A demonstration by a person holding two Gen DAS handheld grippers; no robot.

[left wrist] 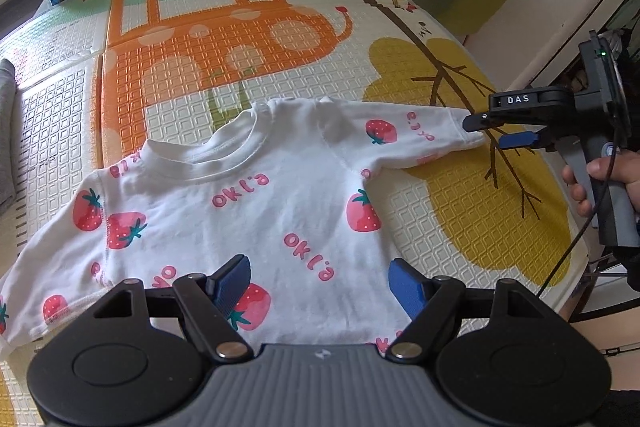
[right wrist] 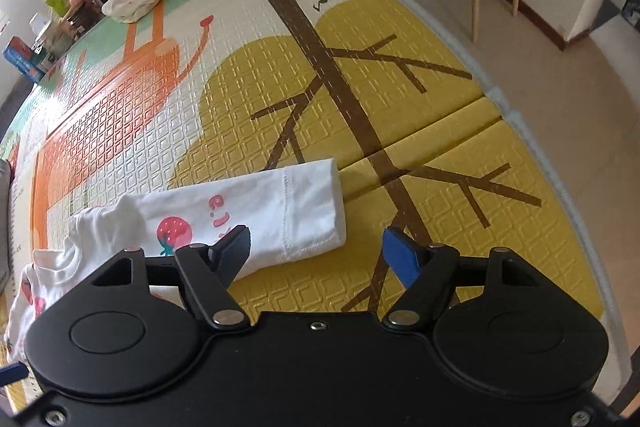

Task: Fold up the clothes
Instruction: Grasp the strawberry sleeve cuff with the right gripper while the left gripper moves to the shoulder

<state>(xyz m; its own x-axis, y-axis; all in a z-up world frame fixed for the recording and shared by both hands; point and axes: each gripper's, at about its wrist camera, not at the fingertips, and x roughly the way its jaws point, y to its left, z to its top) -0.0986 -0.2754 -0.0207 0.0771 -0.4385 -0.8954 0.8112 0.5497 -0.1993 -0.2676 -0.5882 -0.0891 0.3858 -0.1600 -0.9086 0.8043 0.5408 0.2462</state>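
One white long-sleeved child's shirt with pink strawberry print [left wrist: 248, 211] spread flat on patterned foam play mat [left wrist: 460, 195] (giraffe and tree design). Left gripper [left wrist: 320, 281] hovering above shirt's lower body, fingers apart, grasping nothing. Right gripper [right wrist: 316, 251] at sleeve cuff [right wrist: 308, 211], fingers apart, cuff unpinched

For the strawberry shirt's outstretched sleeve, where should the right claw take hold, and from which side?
Grip the sleeve at its hemmed cuff, coming from above and from the open end. The cuff lies flat on the mat with its edge free, and the right claw hangs over it, one finger each side, not yet pinching. Judged from this, a pinch across the stitched hem should hold both layers for folding inward.
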